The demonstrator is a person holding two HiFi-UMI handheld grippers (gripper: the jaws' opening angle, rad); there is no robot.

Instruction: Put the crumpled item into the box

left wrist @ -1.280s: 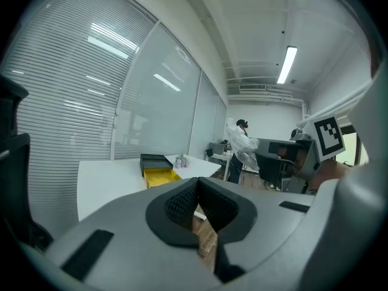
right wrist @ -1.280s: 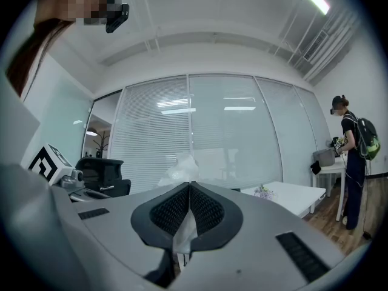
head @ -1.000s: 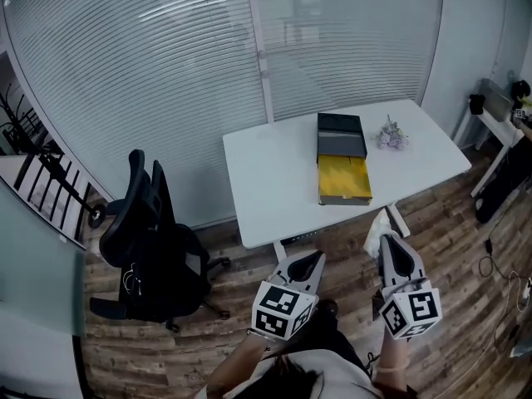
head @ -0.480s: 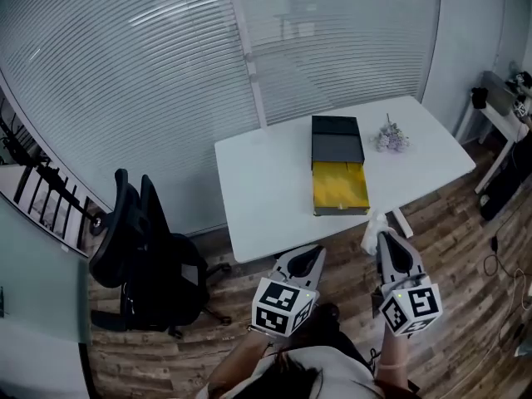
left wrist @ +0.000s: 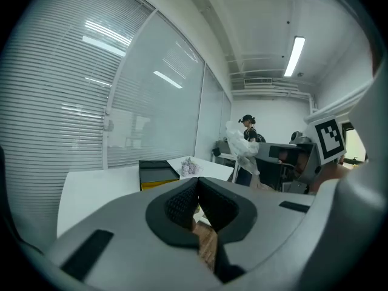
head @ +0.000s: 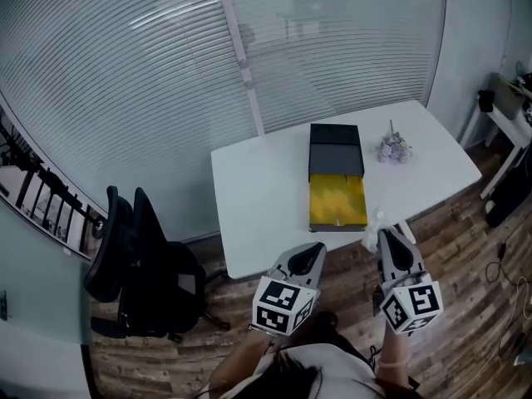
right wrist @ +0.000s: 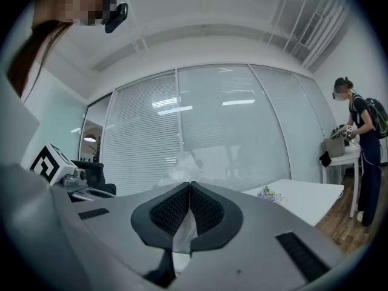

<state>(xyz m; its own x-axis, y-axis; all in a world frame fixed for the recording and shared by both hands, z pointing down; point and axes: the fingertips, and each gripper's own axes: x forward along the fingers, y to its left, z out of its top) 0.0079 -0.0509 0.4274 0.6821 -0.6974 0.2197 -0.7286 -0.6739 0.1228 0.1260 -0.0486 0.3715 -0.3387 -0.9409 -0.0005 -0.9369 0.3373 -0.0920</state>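
Two grippers showed low in the head view. The right gripper (head: pixel 389 239) held a white crumpled item (head: pixel 371 234) of thin, wrinkled sheet at the near edge of the white desk (head: pixel 258 181), apart from the open box (head: pixel 337 203) with its yellow inside. The left gripper (head: pixel 312 253) hung beside it. In the left gripper view, its jaws were pressed together on nothing. In the right gripper view, the jaws were clamped on the item, which bunched up above them.
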